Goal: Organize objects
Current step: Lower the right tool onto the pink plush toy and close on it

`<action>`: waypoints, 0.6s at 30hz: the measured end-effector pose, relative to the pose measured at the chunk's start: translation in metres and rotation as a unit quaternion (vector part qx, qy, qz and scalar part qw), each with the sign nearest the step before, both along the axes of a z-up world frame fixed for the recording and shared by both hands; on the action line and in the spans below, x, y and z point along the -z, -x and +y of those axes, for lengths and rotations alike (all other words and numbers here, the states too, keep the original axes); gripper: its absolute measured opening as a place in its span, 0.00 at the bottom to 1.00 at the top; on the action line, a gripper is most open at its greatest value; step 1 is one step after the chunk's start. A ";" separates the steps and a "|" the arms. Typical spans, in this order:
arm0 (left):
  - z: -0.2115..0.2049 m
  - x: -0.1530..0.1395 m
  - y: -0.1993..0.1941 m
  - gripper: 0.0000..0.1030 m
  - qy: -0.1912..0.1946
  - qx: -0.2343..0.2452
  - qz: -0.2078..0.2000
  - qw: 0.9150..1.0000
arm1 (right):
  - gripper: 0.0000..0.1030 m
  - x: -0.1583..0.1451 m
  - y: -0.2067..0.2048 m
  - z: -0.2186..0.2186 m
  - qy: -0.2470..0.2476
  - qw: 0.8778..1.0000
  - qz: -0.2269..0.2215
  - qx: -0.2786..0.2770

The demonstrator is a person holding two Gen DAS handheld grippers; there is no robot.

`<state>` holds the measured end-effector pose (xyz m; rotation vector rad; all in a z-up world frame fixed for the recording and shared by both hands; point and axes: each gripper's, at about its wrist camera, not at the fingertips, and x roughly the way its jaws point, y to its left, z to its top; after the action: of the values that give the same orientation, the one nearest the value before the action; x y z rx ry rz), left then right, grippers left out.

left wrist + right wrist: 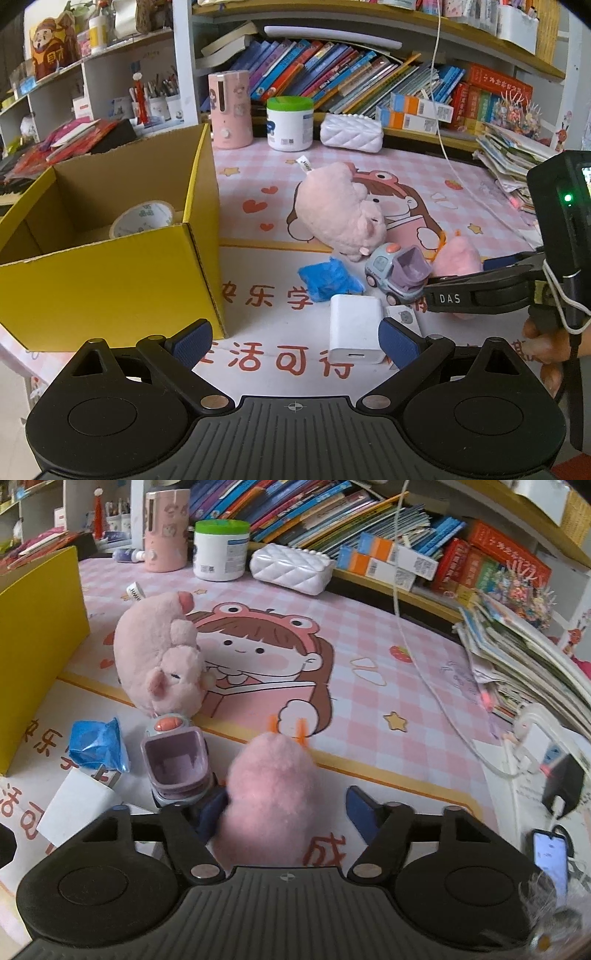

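— What sits where on the desk mat [424, 173]?

— The cardboard box [110, 280] stands at the left, with a roll of tape [142, 218] inside it. To its right lies the plush pig [340, 214]; the toy truck [397, 271] is just in front of the pig.

— And around the truck?

— The crumpled bag [328, 278] is to its left, the charger block [354, 328] in front, and the small fluffy toy [269, 786] to its right.

The surface [369, 166] carries a pink checked mat with a cartoon girl print. Behind it, a wooden shelf [424, 136] holds a leaning row of books [332, 74]. A white shelving unit [110, 74] stands at left. Lighting is even.
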<state>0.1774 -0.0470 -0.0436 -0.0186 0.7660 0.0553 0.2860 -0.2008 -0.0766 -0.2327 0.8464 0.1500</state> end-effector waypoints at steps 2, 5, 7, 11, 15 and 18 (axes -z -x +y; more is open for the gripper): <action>0.000 0.000 -0.001 0.95 0.000 0.000 0.000 1.000 | 0.48 0.000 -0.001 0.000 -0.006 1.000 0.002 -0.007; -0.002 -0.001 -0.003 0.95 0.002 0.005 -0.002 1.000 | 0.48 -0.004 0.001 -0.003 -0.028 0.999 0.000 -0.014; -0.006 -0.001 -0.005 0.95 0.003 0.012 -0.004 1.000 | 0.48 -0.011 0.004 -0.006 -0.035 0.999 -0.012 -0.013; -0.013 -0.001 -0.009 0.94 0.001 0.020 -0.005 1.000 | 0.48 -0.027 0.014 -0.015 -0.049 0.998 -0.034 -0.007; -0.018 0.002 -0.013 0.92 0.000 0.014 -0.007 1.000 | 0.48 -0.038 0.024 -0.025 -0.056 0.998 -0.042 -0.003; -0.022 0.007 -0.019 0.89 0.001 0.010 0.003 1.000 | 0.48 -0.040 0.030 -0.029 -0.050 0.998 -0.046 -0.006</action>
<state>0.1967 -0.0687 -0.0506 -0.0118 0.7711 0.0358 0.2561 -0.2294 -0.0369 -0.1485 0.7439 0.1907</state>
